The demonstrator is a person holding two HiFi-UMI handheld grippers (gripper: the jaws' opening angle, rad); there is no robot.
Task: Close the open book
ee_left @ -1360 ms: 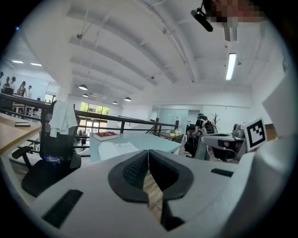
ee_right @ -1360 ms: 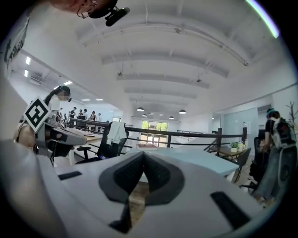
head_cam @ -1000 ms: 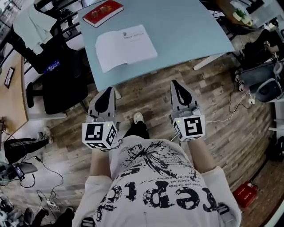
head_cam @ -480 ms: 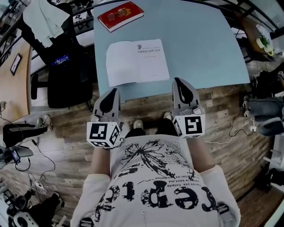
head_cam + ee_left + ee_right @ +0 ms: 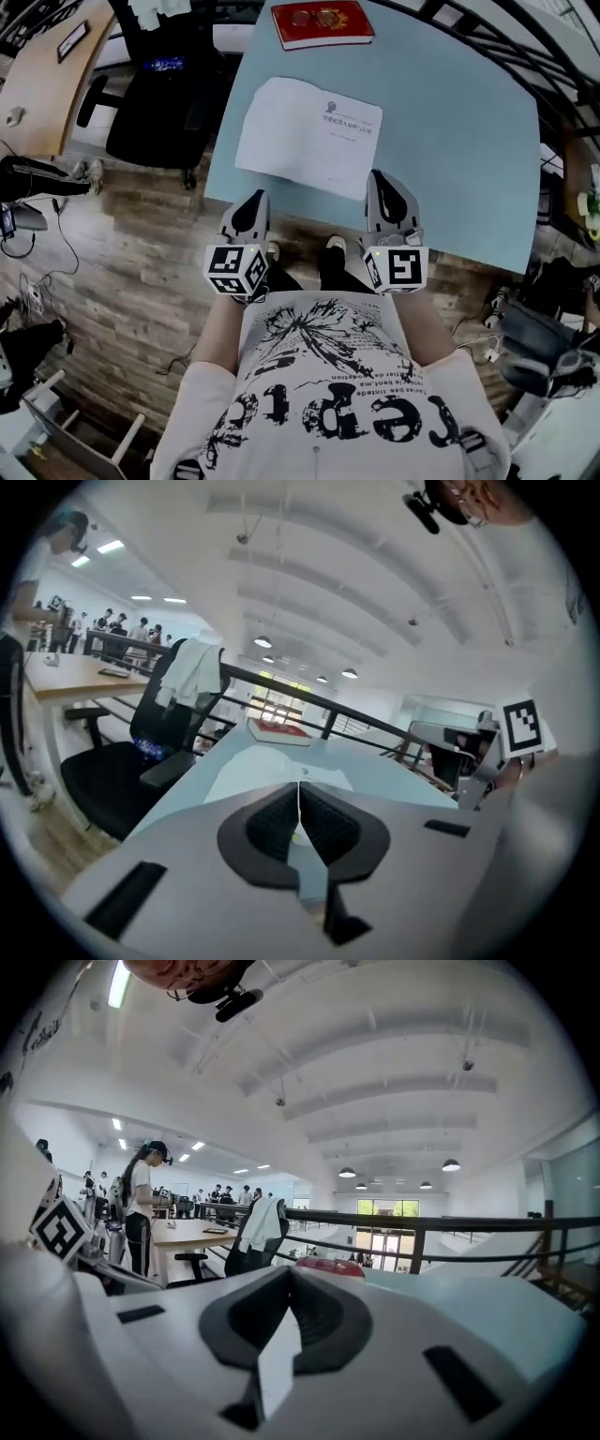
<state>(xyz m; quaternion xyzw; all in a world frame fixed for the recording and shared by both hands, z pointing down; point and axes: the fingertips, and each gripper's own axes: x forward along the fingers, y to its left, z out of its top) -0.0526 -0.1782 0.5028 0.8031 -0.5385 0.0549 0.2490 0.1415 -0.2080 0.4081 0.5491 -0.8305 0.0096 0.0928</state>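
Two grippers are up at the near edge of the pale blue tabletop (image 5: 469, 141), and neither has anything in it. Your left gripper (image 5: 257, 199) has its jaws pressed together on nothing, and your right gripper (image 5: 378, 178) shows the same, pads meeting with only air ahead. The open white book (image 5: 309, 139) lies flat, pages up, close to that near edge and just ahead of both tips, with a line of print on its right-hand page. Your left tip sits just short of the table edge, below the book's near left corner. Your right tip overlaps the near right corner, though I can't tell whether it touches the paper. Holding them narrow and nearly level looks deliberate to me: a closed tip can slide under a page edge where spread jaws would snag. Nothing is folded over yet, so the closing hasn't begun. Beyond, a red hardcover book (image 5: 322, 23) rests at the far edge, well clear, and a black office chair (image 5: 155, 103) stands off to the left.
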